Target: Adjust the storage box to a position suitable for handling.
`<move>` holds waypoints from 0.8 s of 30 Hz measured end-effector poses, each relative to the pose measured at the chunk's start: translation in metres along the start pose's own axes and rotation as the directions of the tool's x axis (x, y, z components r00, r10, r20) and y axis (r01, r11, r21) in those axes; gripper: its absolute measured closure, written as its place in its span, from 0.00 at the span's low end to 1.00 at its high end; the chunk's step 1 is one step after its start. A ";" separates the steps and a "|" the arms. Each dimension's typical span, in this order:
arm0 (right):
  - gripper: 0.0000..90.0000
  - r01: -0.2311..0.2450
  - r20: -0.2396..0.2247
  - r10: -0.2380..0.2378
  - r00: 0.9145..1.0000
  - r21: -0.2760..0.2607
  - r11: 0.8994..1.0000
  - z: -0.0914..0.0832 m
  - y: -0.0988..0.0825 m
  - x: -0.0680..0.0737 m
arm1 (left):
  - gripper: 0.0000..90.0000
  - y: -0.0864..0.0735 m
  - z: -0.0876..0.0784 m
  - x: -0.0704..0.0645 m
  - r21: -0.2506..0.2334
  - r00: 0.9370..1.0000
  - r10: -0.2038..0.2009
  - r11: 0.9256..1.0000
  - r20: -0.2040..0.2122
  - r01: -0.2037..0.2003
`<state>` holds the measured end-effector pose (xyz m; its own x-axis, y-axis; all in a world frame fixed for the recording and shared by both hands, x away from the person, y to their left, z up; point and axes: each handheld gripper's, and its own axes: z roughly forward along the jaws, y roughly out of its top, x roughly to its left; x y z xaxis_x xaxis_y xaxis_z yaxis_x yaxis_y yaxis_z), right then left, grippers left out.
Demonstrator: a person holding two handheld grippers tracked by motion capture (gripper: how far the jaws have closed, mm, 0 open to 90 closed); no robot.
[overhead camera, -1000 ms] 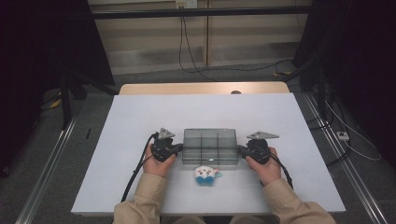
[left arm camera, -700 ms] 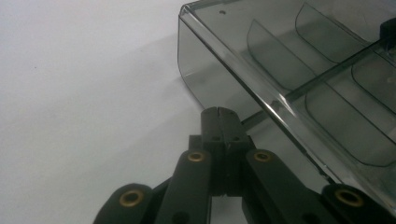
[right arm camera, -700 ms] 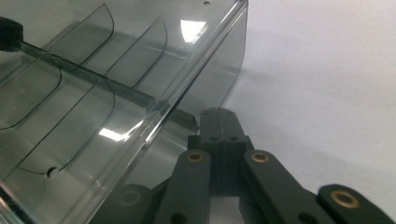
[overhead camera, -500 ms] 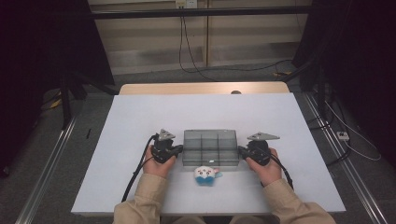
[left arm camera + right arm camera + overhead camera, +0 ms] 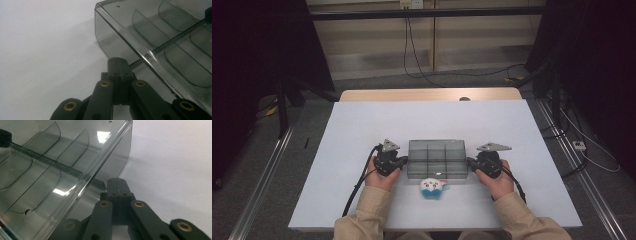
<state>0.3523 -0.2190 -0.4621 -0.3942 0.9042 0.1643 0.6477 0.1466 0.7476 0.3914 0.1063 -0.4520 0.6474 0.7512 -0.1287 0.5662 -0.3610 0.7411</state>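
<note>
Resting nearest the person on the white surface (image 5: 362, 130), a small white plush toy (image 5: 432, 186) with a blue underside lies between the two forearms, just in front of the box. Beyond it, the clear smoke-tinted compartment box (image 5: 436, 158) sits flat on the surface, flanked by both hands. The left gripper (image 5: 399, 163) stands at the box's left end and the right gripper (image 5: 471, 164) at its right end. The high view gives this layout and the toy; it does not resolve the jaws. The left gripper view does: its jaws are pressed together with nothing between them, tips just beside the box's end wall (image 5: 112, 47). The right gripper view shows the same, jaws pressed together and empty beside the opposite end wall (image 5: 120, 160), with curved dividers (image 5: 50, 142) inside. Contact with the wall cannot be told.
</note>
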 end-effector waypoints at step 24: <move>1.00 0.000 0.007 0.001 1.000 -0.018 1.000 -0.003 0.000 -0.004 | 0.98 -0.003 -0.002 0.007 -0.005 0.999 -0.036 0.999 -0.013 0.036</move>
<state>0.3516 -0.2234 -0.4612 -0.3894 0.9070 0.1603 0.6361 0.1389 0.7590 0.3932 0.1135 -0.4533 0.6199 0.7708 -0.1471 0.5868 -0.3309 0.7390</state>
